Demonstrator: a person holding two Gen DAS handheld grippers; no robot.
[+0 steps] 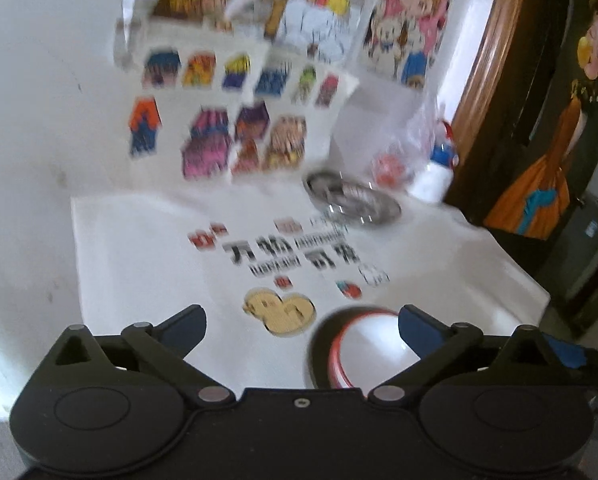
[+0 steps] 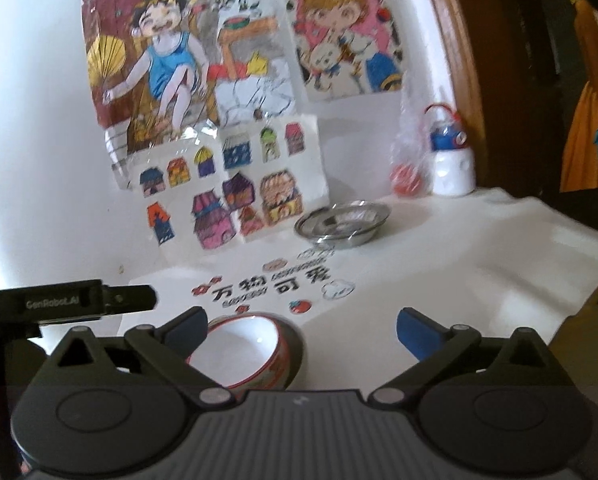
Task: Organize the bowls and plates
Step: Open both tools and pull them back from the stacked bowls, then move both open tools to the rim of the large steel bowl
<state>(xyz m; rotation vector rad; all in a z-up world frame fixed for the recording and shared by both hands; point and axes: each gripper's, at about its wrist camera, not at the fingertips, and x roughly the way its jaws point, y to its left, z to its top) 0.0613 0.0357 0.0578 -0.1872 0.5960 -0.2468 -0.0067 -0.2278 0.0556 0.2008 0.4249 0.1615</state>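
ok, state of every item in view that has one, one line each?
left gripper: jaws wide open, nothing held
right gripper: jaws wide open, nothing held
red-rimmed white bowl: upright, empty, on the table
metal dish: upright, looks empty, near the wall
blue-and-white bottle: standing, capped

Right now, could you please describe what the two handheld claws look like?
Both look alike: the left claw and right claw have matte black bodies with round pivot housings, silver pins and black linkage arms ending in blue finger pads. A black side piece of the left claw carries pale lettering.
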